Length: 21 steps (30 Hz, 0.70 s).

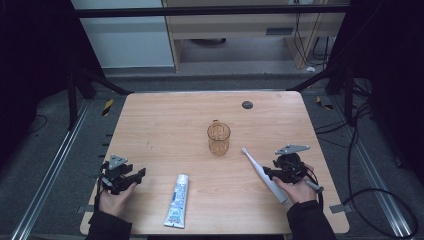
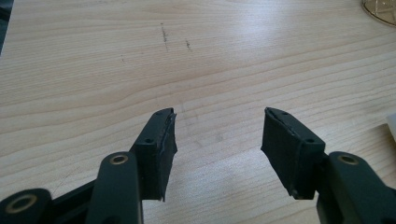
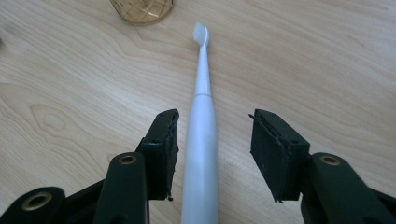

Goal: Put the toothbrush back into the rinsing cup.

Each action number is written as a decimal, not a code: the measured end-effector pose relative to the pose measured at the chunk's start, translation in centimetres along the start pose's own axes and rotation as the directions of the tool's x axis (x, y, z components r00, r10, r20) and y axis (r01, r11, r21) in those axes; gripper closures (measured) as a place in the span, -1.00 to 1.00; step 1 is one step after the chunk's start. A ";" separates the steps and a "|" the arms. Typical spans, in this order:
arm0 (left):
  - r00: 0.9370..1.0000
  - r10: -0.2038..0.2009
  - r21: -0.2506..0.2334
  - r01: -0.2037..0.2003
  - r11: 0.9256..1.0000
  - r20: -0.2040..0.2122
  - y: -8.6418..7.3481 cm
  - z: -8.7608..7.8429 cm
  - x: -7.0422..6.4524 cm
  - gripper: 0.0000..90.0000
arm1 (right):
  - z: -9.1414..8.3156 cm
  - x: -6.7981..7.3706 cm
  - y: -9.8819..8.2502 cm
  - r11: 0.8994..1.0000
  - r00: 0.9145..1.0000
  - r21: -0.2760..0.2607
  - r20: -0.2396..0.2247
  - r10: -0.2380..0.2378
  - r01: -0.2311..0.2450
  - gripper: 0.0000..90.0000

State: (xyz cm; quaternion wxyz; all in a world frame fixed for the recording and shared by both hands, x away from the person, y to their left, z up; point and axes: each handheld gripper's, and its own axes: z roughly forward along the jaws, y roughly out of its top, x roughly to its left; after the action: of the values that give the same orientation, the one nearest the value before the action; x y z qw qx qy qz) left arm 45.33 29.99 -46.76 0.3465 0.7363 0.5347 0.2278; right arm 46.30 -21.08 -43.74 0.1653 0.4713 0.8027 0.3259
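A white electric toothbrush (image 1: pixel 261 171) (image 3: pixel 201 140) lies flat on the wooden table (image 1: pixel 165 115), its head pointing toward an amber glass cup (image 1: pixel 218 138) (image 3: pixel 140 9). My right gripper (image 1: pixel 270 175) (image 3: pixel 214 126) is open and straddles the handle, which runs close beside the left jaw while the right jaw stands well clear of it. A white toothpaste tube (image 1: pixel 177 200) lies near the front edge. At the front left my left gripper (image 1: pixel 136 178) (image 2: pixel 218 128) is open over bare wood with nothing between its jaws; the cup's (image 2: pixel 380 11) base is at that view's top right.
A small black round disc (image 1: pixel 247 105) sits in the tabletop near the far edge. Cables (image 1: pixel 370 195) trail over the floor to the right of the table. Bare wood (image 1: pixel 150 145) spreads between the left gripper and the cup.
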 end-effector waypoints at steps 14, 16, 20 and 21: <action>1.000 -0.005 0.013 0.005 1.000 0.002 0.0 0.2 0.1 -0.06 | 1.6 0.5 3.2 0.994 0.999 0.105 -0.029 -0.027 0.029 0.20; 1.000 -0.005 0.016 0.005 1.000 0.002 -0.1 0.2 0.2 -0.06 | 2.2 0.6 3.5 0.991 0.999 0.131 -0.029 -0.034 0.038 0.21; 1.000 -0.007 0.016 0.006 1.000 0.006 -0.1 0.3 0.2 -0.06 | 3.0 0.8 3.8 0.986 0.999 0.158 -0.035 -0.040 0.045 0.22; 1.000 -0.008 0.015 0.008 1.000 0.006 -0.1 0.3 0.2 -0.06 | 3.1 0.8 3.9 0.986 0.998 0.162 -0.035 -0.042 0.047 0.22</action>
State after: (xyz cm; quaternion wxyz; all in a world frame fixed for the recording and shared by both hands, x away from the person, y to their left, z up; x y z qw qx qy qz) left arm 45.53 30.09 -47.01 0.3435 0.7374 0.5383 0.2202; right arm 50.23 -17.91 -43.37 0.1207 0.4600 0.8395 0.2628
